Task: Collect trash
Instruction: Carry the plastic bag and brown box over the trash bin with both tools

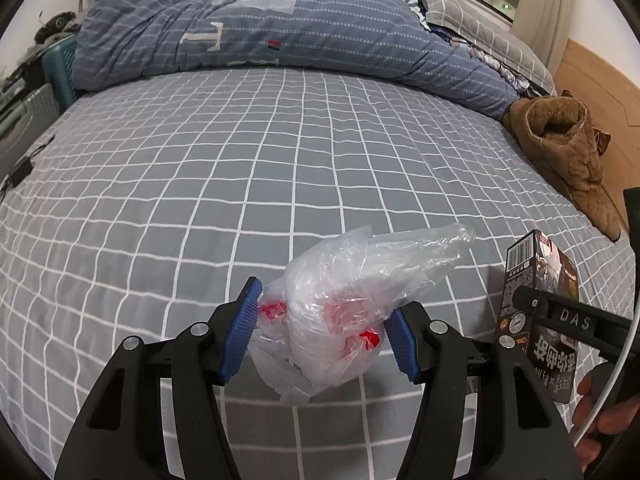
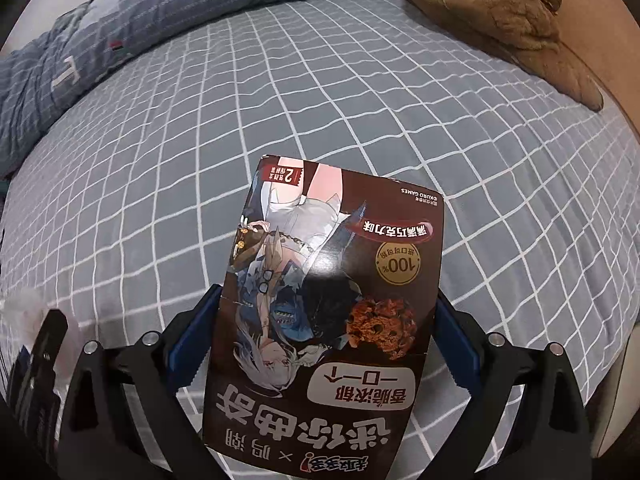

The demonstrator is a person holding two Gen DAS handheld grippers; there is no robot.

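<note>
I have a piece of trash in each hand-held gripper, both lifted clear of the bed [image 1: 280, 152], which I take as the carry stage of the collecting; no bin shows in either view.

In the left wrist view, the left hand-held gripper [image 1: 320, 332] has its blue ribbed pads [image 1: 240, 336] pressed into the sides of a crumpled plastic bag [image 1: 344, 312], low in the centre of the frame. The bag is thin, clear and crinkly, bunched into a soft lump with red print showing through; a loose tail of film sticks out toward the right. I judge the grip sits at the fattest part so the slippery film cannot slide out.

In the right wrist view, the right hand-held gripper [image 2: 324, 340] is clamped on a cookie box [image 2: 332, 304], which fills the lower centre of the frame. It is stiff, glossy cardboard, flat-faced and dark brown, held upside down by its narrow sides, probably because those rigid edges resist squeezing.

Below both lies a smooth grey sheet with a white grid. A striped blue quilt [image 1: 248, 28] is heaped along the top, and a fuzzy brown garment [image 1: 560, 148] sits at the right edge.
</note>
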